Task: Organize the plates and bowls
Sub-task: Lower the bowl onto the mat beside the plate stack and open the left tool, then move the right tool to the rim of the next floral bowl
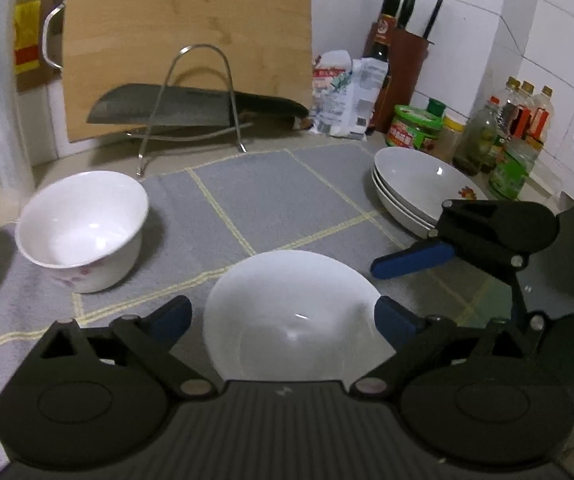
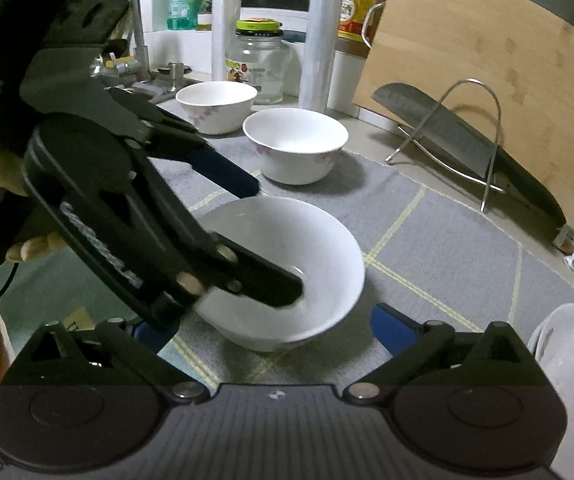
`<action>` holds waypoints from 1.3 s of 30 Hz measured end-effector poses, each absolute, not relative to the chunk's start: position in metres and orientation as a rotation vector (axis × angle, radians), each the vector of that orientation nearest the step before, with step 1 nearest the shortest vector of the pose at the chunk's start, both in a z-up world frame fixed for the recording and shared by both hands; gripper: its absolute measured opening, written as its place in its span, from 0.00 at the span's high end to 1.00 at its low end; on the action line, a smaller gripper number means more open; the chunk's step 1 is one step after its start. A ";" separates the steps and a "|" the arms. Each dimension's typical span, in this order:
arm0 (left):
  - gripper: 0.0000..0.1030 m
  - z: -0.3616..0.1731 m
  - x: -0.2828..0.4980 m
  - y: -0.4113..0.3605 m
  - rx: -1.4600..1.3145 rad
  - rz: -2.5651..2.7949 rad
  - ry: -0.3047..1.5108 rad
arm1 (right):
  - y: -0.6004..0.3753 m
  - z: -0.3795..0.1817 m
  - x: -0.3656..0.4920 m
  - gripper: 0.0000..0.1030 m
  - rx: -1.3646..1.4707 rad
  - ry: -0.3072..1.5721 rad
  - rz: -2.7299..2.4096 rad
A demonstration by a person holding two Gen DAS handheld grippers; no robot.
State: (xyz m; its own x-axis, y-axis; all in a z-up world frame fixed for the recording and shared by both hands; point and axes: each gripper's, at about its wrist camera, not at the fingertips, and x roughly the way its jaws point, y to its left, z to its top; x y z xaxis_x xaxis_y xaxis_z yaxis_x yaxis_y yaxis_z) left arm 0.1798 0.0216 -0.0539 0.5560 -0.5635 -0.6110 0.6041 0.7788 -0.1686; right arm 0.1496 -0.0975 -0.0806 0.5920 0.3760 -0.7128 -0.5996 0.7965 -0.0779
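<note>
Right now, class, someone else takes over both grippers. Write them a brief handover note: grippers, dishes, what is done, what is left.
Left gripper: open, fingers either side of the plain white bowl, not gripping it.
Right gripper: open, empty, just short of the same bowl.
Near flowered bowl and far flowered bowl: standing apart behind it.
Done: plate stack sits on the mat's right edge.
Left: probably nest the three separate bowls.

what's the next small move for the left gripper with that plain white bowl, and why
Probably close the left gripper on the plain white ceramic bowl: its jaws stand open around the rim, nothing gripped. The floral-printed white bowl sits empty nearby on the grey checked mat, a likely stacking spot.
</note>
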 end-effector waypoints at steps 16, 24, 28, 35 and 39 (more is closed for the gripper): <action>0.02 -0.039 0.142 0.050 0.068 -0.472 0.580 | -0.113 -0.077 0.141 0.00 -0.307 0.776 0.522; 0.02 -0.038 0.135 0.067 0.038 -0.333 0.557 | -0.115 -0.068 0.145 0.00 -0.291 0.778 0.496; 0.02 -0.038 0.139 0.077 0.022 -0.288 0.549 | -0.115 -0.062 0.153 0.00 -0.287 0.785 0.486; 0.02 -0.043 0.146 0.088 0.037 -0.231 0.559 | -0.109 -0.052 0.166 0.00 -0.292 0.775 0.493; 0.02 -0.045 0.152 0.088 0.051 -0.213 0.556 | -0.107 -0.048 0.171 0.00 -0.282 0.768 0.512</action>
State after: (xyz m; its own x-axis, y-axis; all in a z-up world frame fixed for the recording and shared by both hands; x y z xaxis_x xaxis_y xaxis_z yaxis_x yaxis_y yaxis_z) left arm 0.1523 0.0883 -0.0449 0.8281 -0.1868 -0.5286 0.2142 0.9767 -0.0097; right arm 0.1712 -0.1072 -0.0477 0.6064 0.3357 -0.7208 -0.5361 0.8421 -0.0588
